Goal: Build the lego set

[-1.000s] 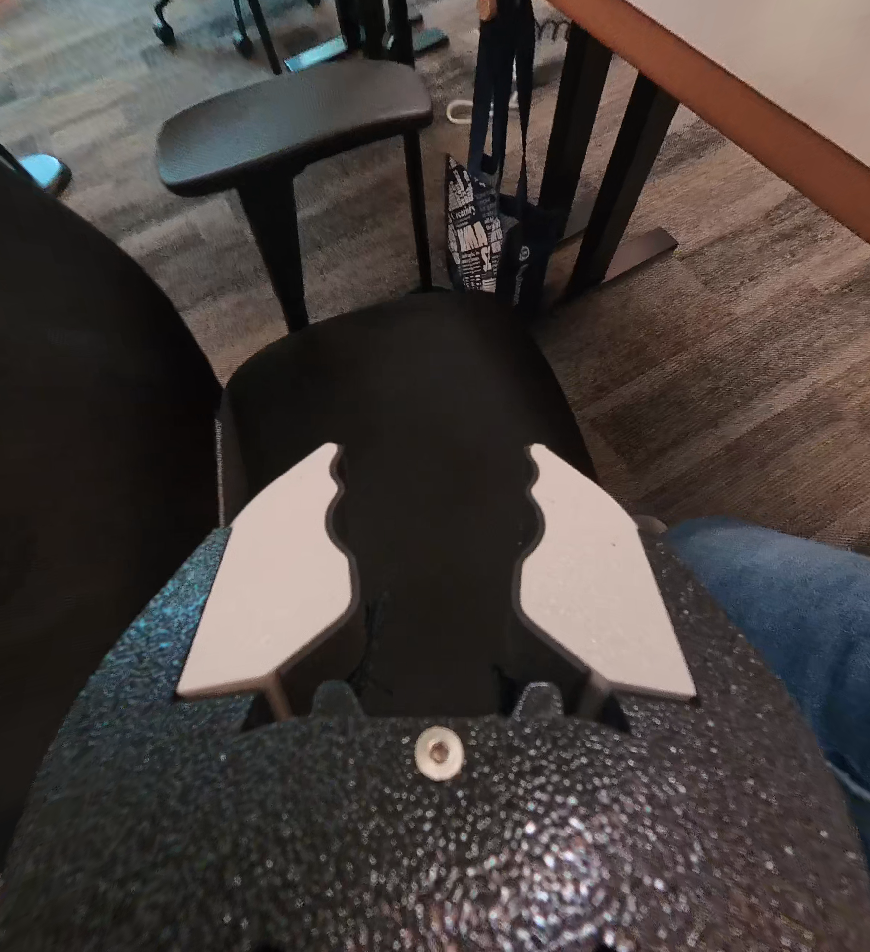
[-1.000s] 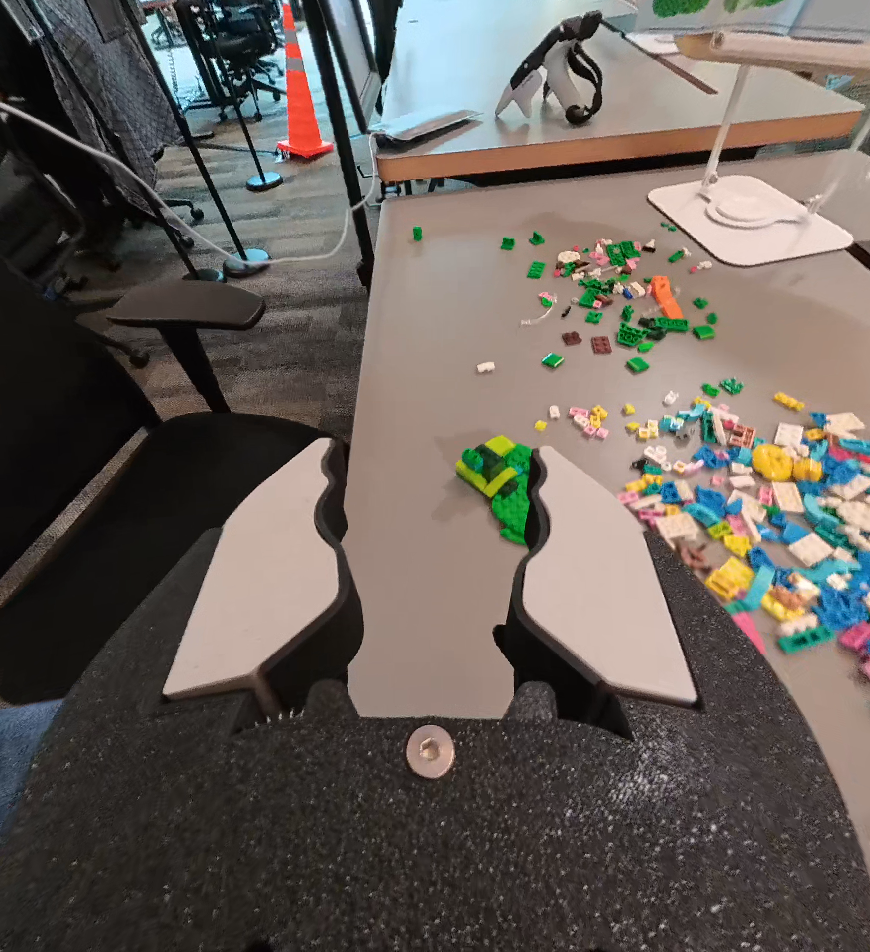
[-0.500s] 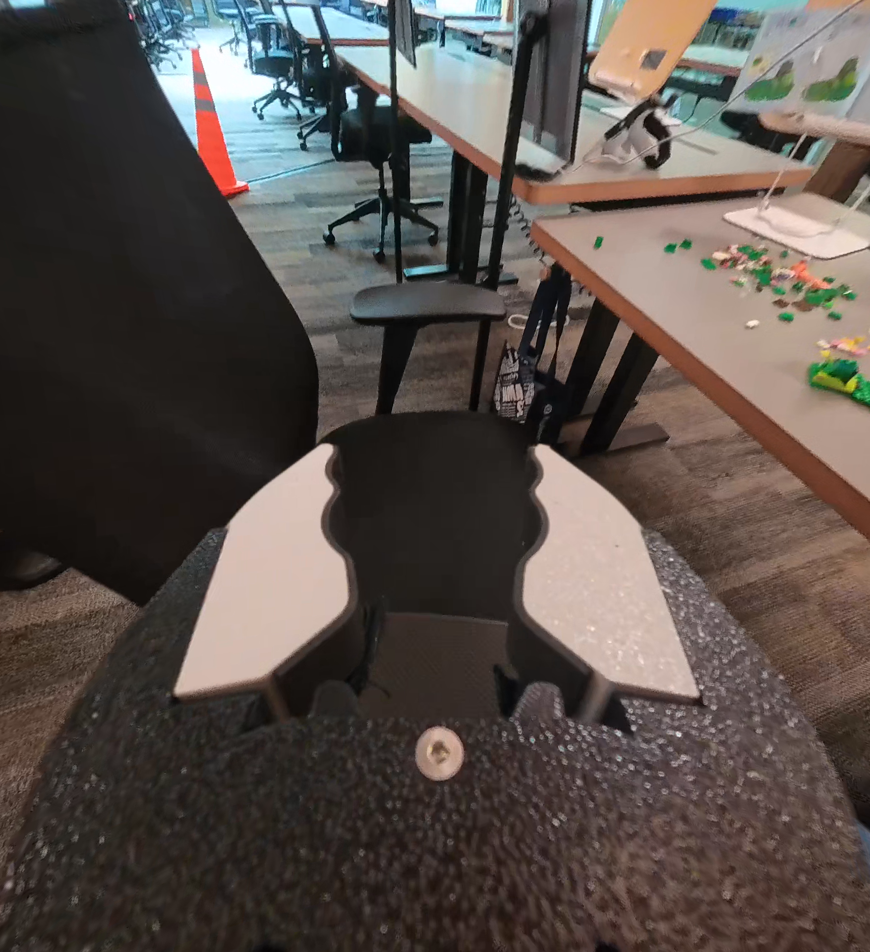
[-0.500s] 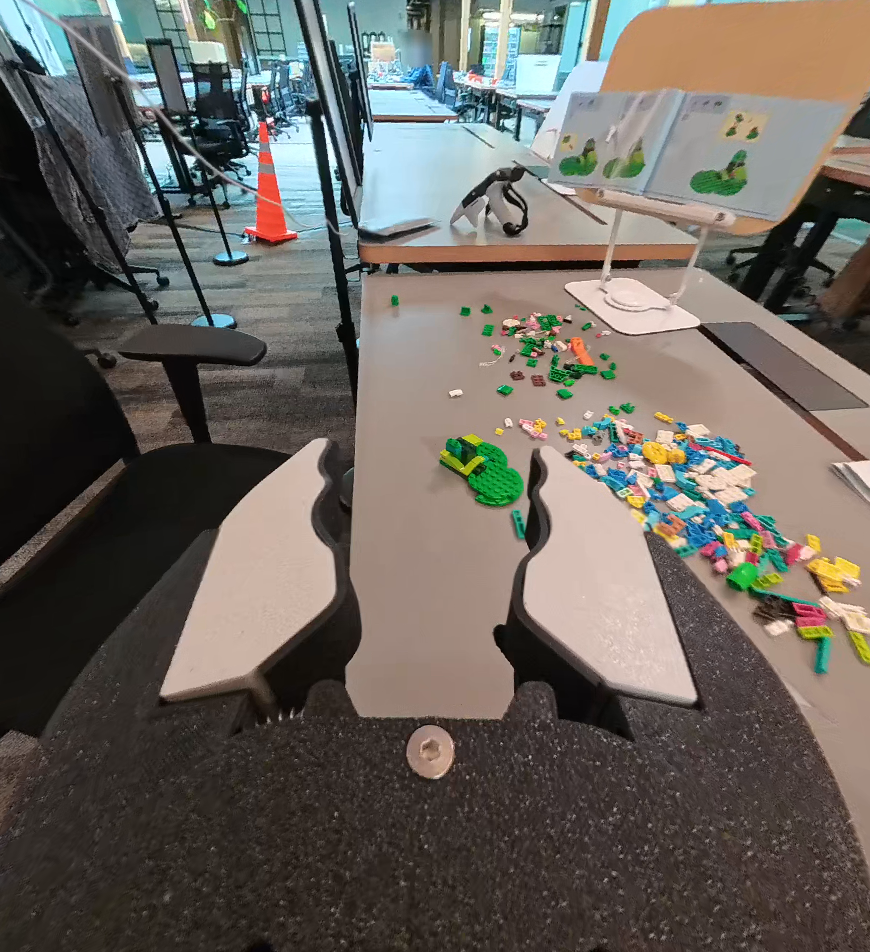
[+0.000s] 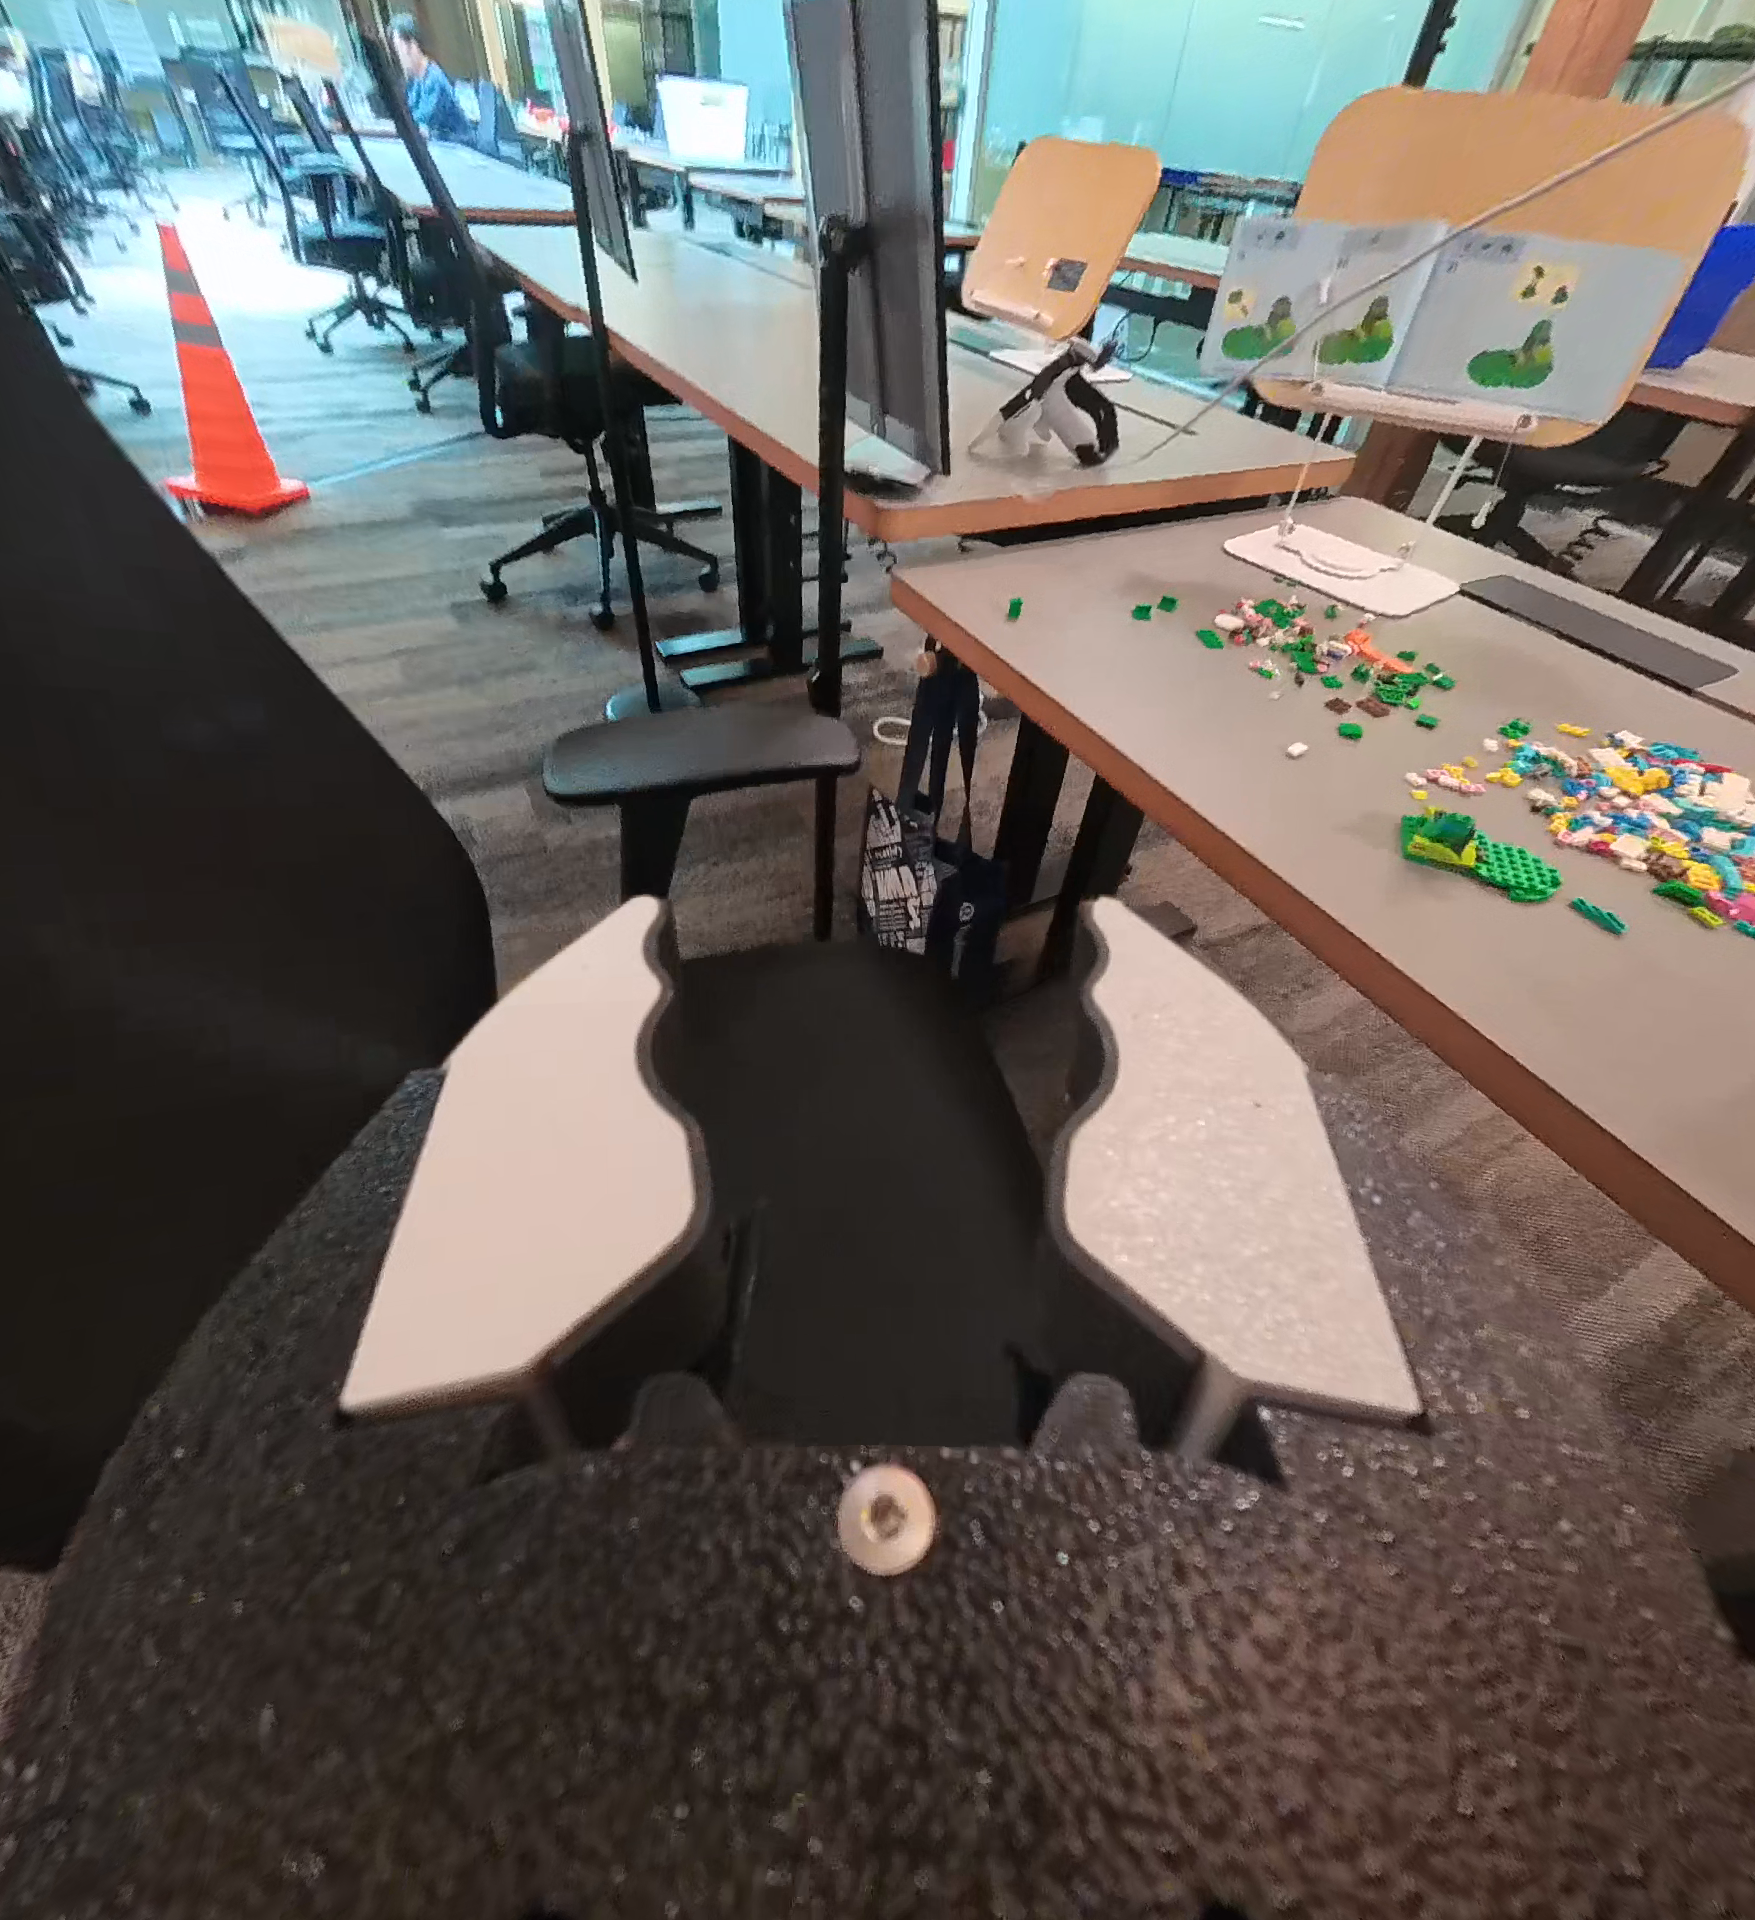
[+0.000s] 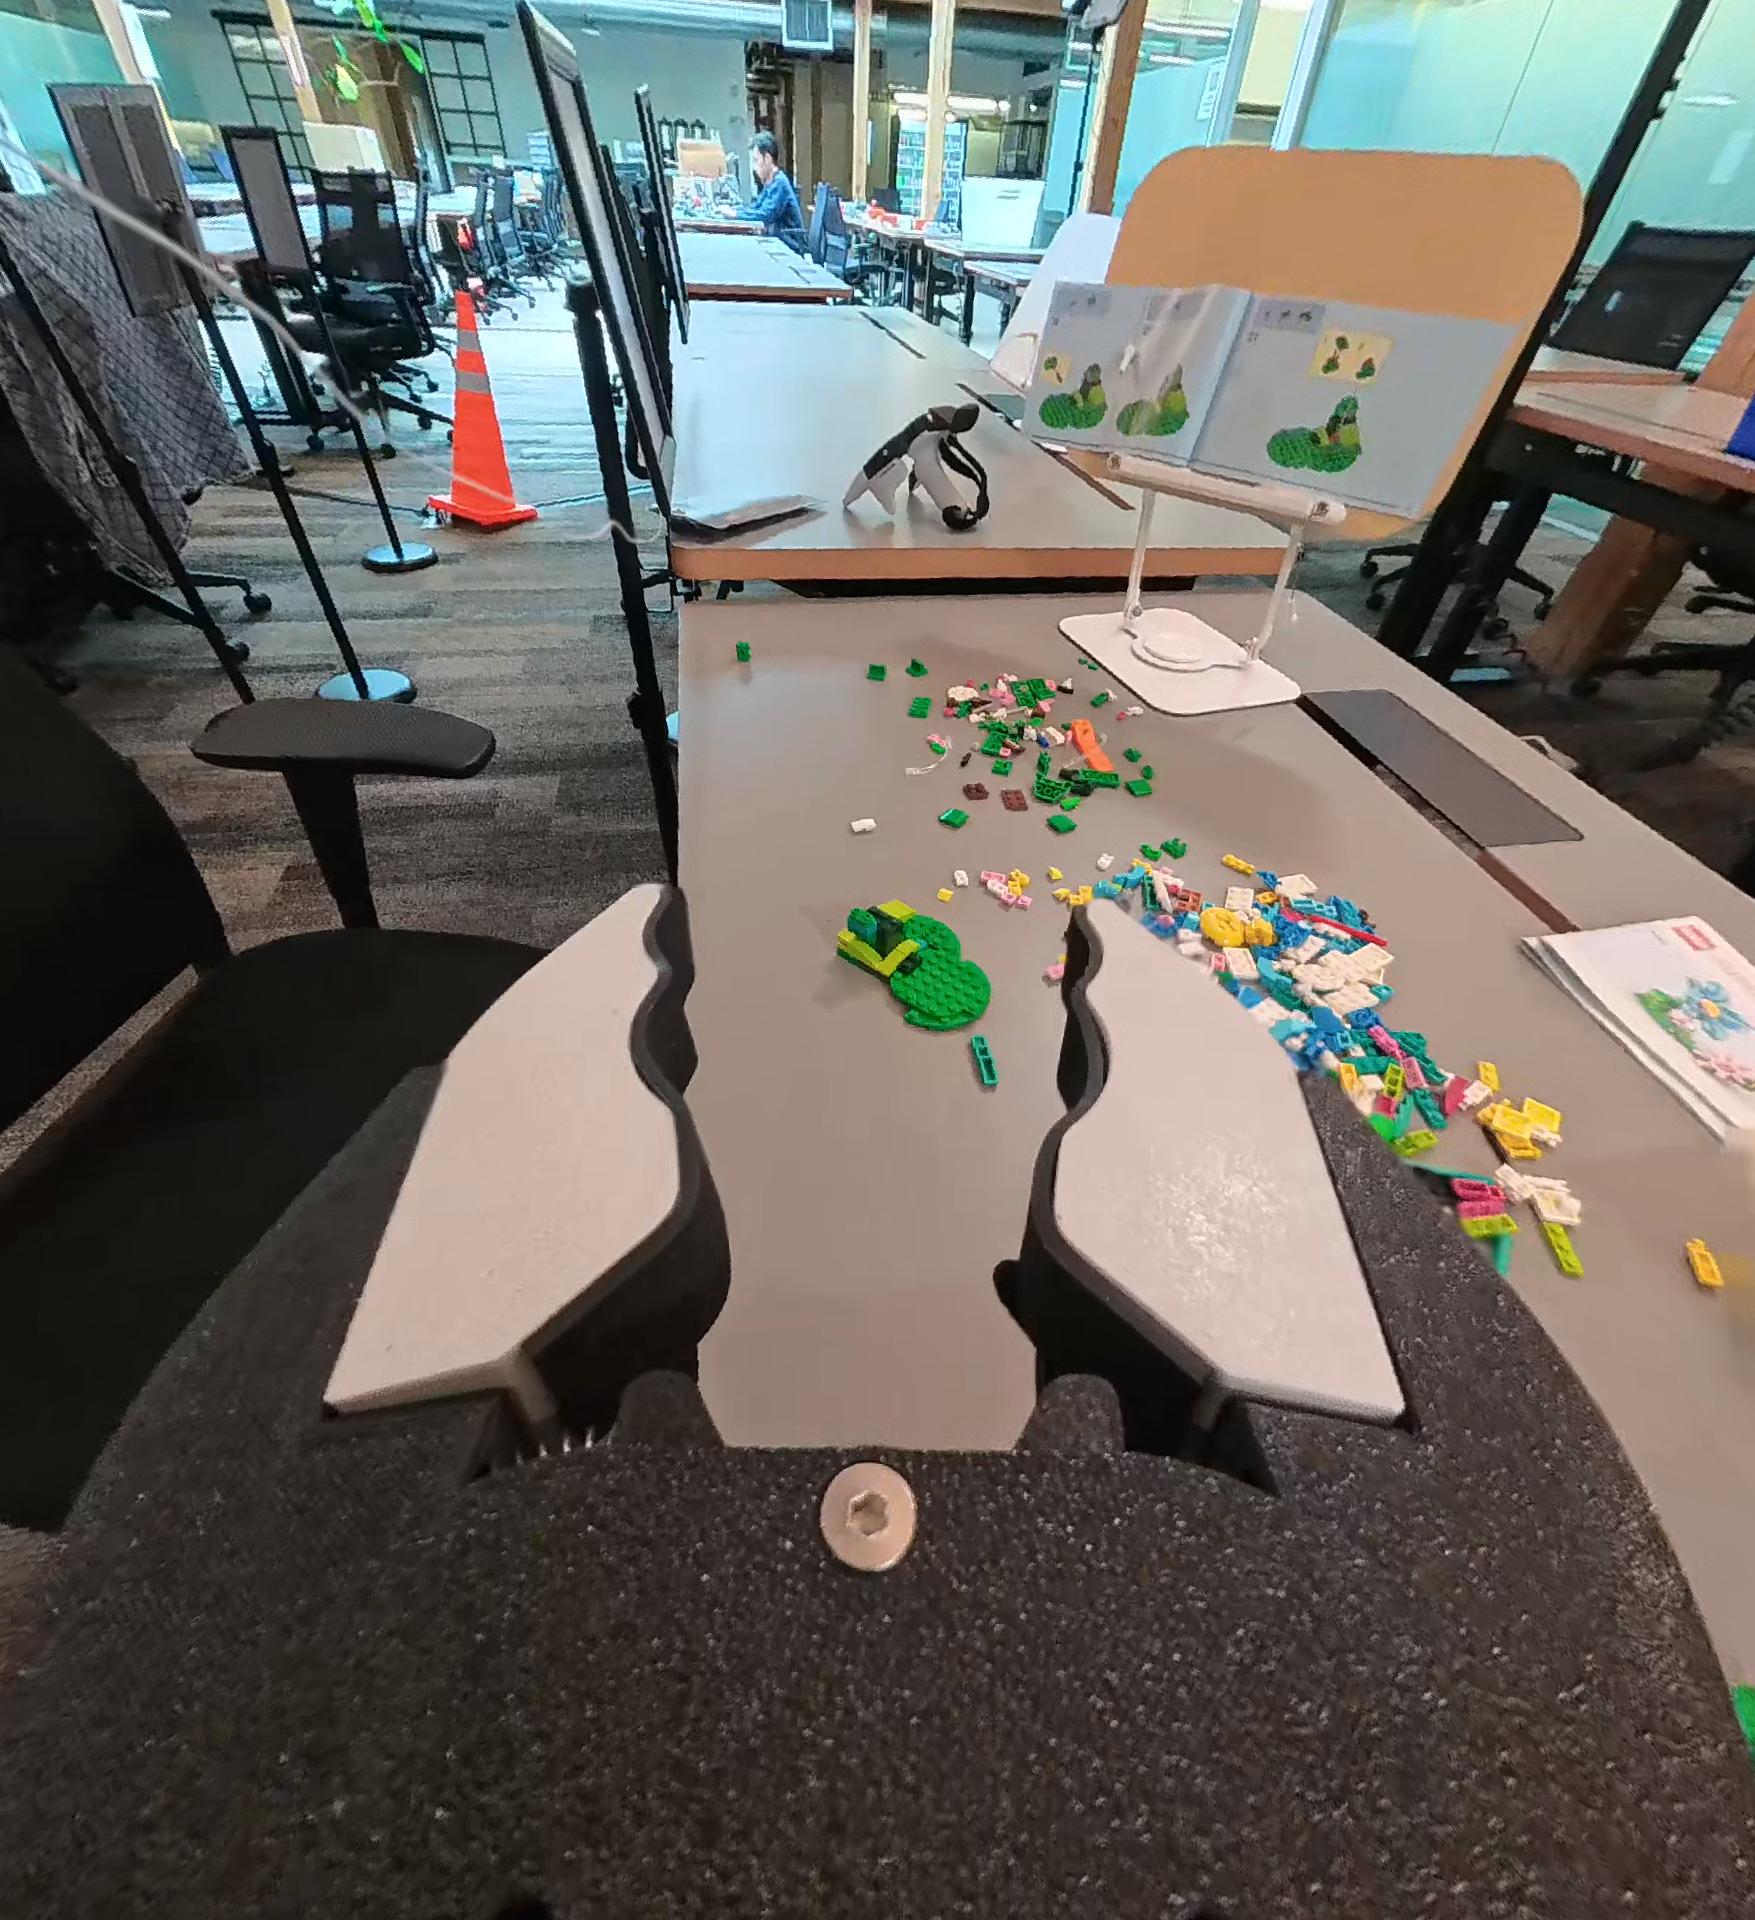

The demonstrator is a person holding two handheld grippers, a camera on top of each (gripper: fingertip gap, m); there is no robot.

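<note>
A partly built green lego model [image 6: 917, 961] sits on the grey table [image 6: 852, 1195], with a small green piece [image 6: 984, 1062] just in front of it. It also shows in the left wrist view [image 5: 1475, 854]. A pile of mixed coloured bricks [image 6: 1320, 997] lies to its right, and a scatter of green bricks [image 6: 1029, 738] lies farther back. An open instruction booklet [image 6: 1257, 400] stands on a white stand. My right gripper [image 6: 873, 914] is open and empty, above the table's near edge. My left gripper [image 5: 878, 925] is open and empty, over a black chair seat [image 5: 852, 1143], left of the table.
A black office chair with an armrest [image 6: 343, 738] stands left of the table. A dark tote bag [image 5: 920, 883] hangs at the table's corner. A second booklet [image 6: 1704, 1029] lies at the right. An orange cone [image 6: 478, 416] stands on the floor behind.
Both grippers have lifted and tilted up, so more of the table and room shows. The left gripper's view has swung from the chair seat and floor toward the table. Both stay open.
</note>
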